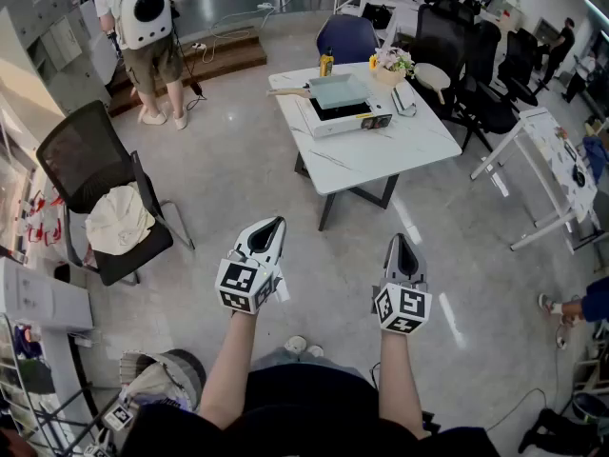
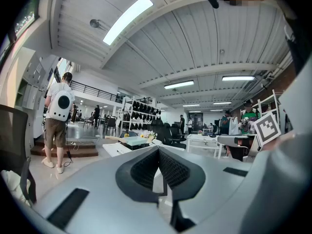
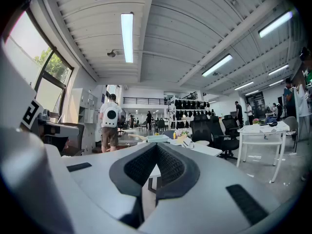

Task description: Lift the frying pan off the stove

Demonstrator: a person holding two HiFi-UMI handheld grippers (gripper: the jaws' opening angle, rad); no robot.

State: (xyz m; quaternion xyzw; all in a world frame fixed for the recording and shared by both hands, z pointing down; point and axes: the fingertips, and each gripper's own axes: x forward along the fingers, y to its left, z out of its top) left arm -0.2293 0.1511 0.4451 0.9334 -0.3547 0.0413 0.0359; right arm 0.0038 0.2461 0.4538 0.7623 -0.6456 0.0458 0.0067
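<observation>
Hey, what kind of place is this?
Likely an open office or lab workspace, not a home kitchen: a black mesh office chair, a white work table, and the frying pan on a portable tabletop stove.

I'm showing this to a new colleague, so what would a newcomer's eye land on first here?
The left gripper and the right gripper, held out low in the head view, both shut and empty, stand out first. Beyond them a white table carries a pale frying pan on a portable stove. At upper left a person with a white backpack stands facing away.
</observation>
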